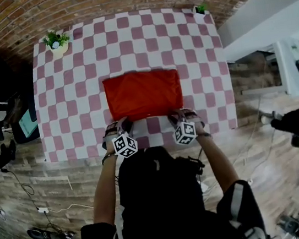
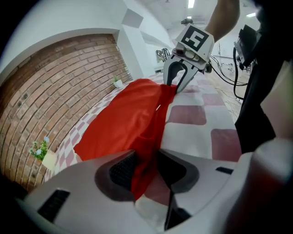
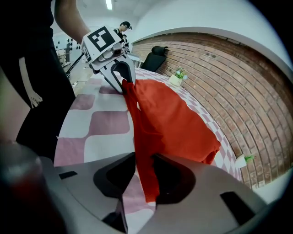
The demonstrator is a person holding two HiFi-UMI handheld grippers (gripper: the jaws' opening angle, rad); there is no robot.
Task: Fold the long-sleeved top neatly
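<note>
Cloth is all it is, a red long-sleeved top [image 1: 143,93], lying as a flat rectangle in the middle of the checked table [image 1: 69,100], with its near edge towards the table's front side, where the person stands. The left gripper [image 2: 145,170] and the right gripper [image 3: 143,171] sit at the two near corners of that edge. Each has its jaws apart. A hanging fold of red fabric passes between them, brushing one pad at most and pinched by neither.

From where I stand it looks light and limp. It droops between the two holds rather than keeping a line, so I'd expect it to sag, crease and slide easily over the tablecloth. The sensible places to grip are the outer corners of an edge, taking every layer at once and holding both ends level so the fold lands square. A pinch in the middle would likely just bunch it.
</note>
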